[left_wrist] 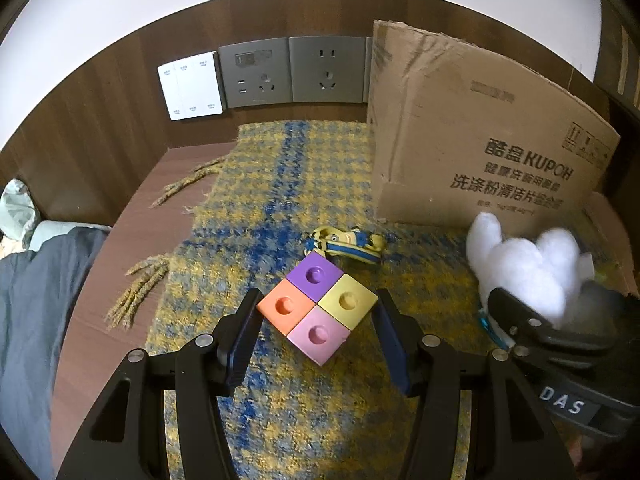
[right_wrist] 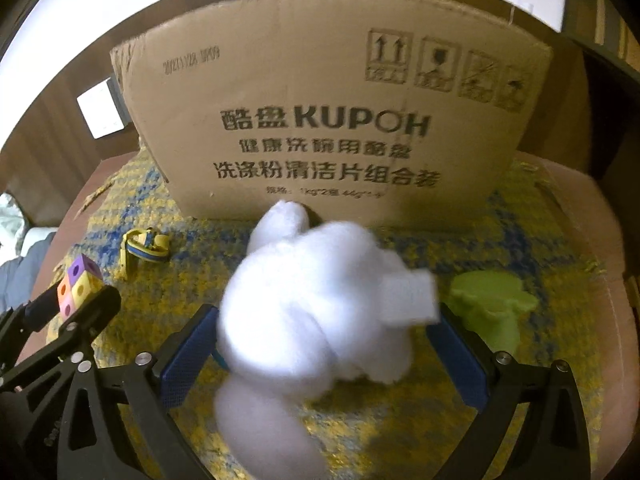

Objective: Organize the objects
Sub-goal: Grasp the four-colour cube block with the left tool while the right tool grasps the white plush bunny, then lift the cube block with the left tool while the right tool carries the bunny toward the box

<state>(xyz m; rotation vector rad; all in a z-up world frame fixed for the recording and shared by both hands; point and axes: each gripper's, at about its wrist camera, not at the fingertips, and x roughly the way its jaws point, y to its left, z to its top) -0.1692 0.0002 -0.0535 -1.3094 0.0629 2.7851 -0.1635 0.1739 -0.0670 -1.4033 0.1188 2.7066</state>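
Observation:
A block of four coloured cubes (left_wrist: 318, 306), purple, orange, yellow and pink, lies on the yellow-blue cloth between the fingers of my open left gripper (left_wrist: 318, 320); the fingers stand beside it without touching. It also shows in the right wrist view (right_wrist: 78, 286). A white plush toy (right_wrist: 316, 312) sits between the wide-apart fingers of my right gripper (right_wrist: 324, 344); contact is blurred. The plush (left_wrist: 528, 264) and right gripper (left_wrist: 520, 320) show at the right of the left wrist view. A yellow-blue strap (left_wrist: 348, 244) lies behind the cubes.
A tall cardboard box (right_wrist: 332, 120) stands upright at the back right. A green toy (right_wrist: 492, 308) lies right of the plush. Wall sockets (left_wrist: 292, 72) and a white switch panel (left_wrist: 190, 84) are on the wooden back panel. Grey fabric (left_wrist: 28, 300) lies at left.

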